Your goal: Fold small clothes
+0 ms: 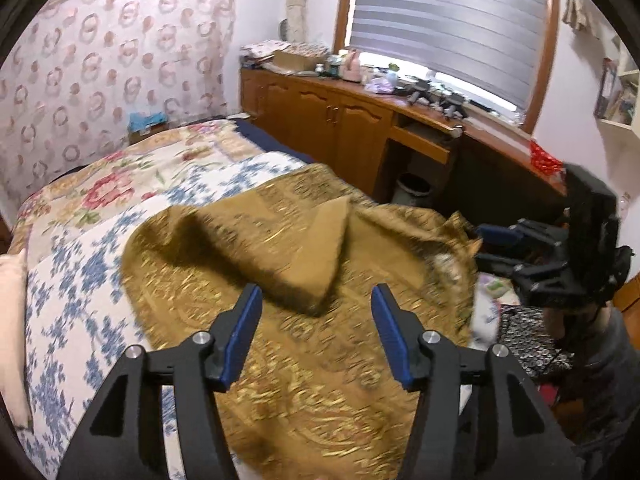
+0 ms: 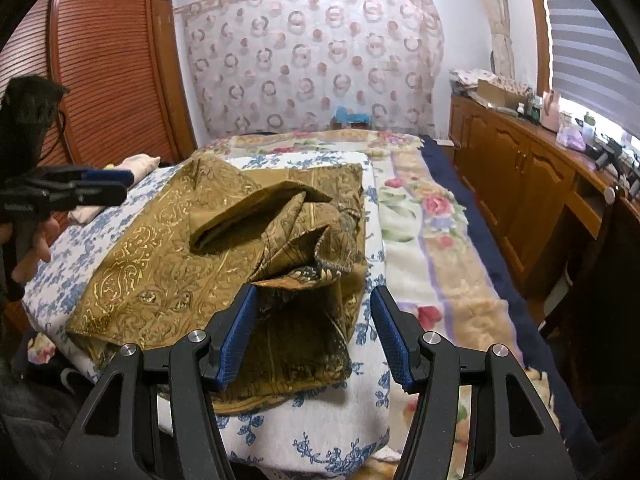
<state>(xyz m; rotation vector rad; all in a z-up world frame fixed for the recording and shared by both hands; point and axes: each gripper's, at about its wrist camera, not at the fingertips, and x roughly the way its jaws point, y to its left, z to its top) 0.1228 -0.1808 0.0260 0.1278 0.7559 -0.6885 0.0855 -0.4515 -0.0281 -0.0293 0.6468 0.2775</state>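
We're mid-fold on the gold brocade cloth [image 2: 168, 248]; left gripper [image 1: 316, 336] and right gripper [image 2: 314, 336] both released, empty. Next, we judge, re-grasp a loose corner.

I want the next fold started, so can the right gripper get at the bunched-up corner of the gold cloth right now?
Probably yes. The right gripper is open with the bunched corner of the gold cloth just ahead, nothing in between.

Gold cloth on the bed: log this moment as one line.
gold cloth: partly folded on bed, corner flap turned over | left tool: open, empty | right tool: open, over bunched edge, not gripping
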